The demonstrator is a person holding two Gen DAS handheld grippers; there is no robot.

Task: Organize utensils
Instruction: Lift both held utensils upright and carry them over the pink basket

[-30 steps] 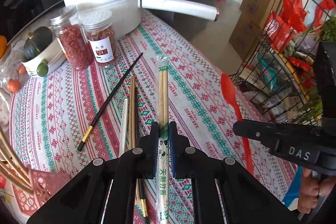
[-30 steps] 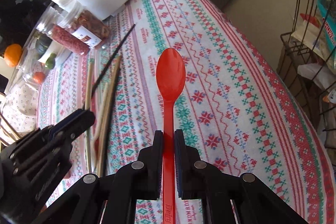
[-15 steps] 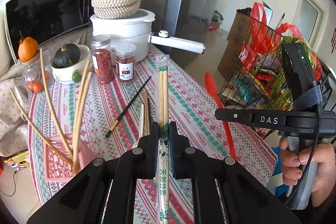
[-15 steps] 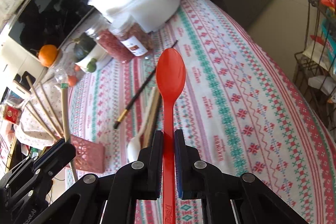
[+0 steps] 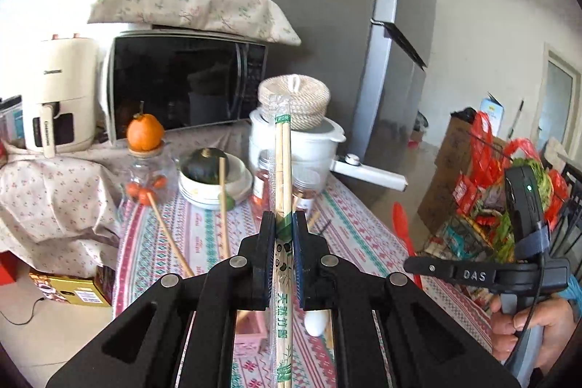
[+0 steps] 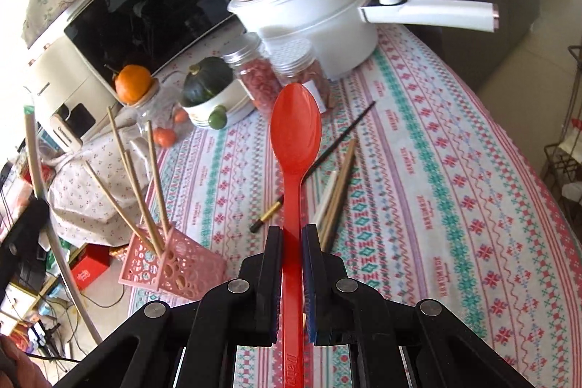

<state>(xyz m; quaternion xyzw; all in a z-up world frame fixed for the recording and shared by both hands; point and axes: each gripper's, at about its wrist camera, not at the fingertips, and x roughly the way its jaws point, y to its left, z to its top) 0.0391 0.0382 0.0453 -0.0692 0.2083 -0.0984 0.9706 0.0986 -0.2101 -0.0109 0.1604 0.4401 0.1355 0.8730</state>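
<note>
Your left tongs (image 5: 283, 231) are clamped on a wrapped pair of chopsticks (image 5: 282, 170), raised above the worktop (image 6: 454, 170). Your right tongs (image 6: 291, 244) are clamped on the red spoon (image 6: 295, 133), above loose chopsticks (image 6: 336, 195) near the pink holder (image 6: 174, 264).

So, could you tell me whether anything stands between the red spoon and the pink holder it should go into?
Nothing visible blocks the way. The right hand-held gripper holds the red spoon above the tablecloth, and the pink holder lies lower left. Only the wooden chopsticks already standing in it crowd its opening.
</note>
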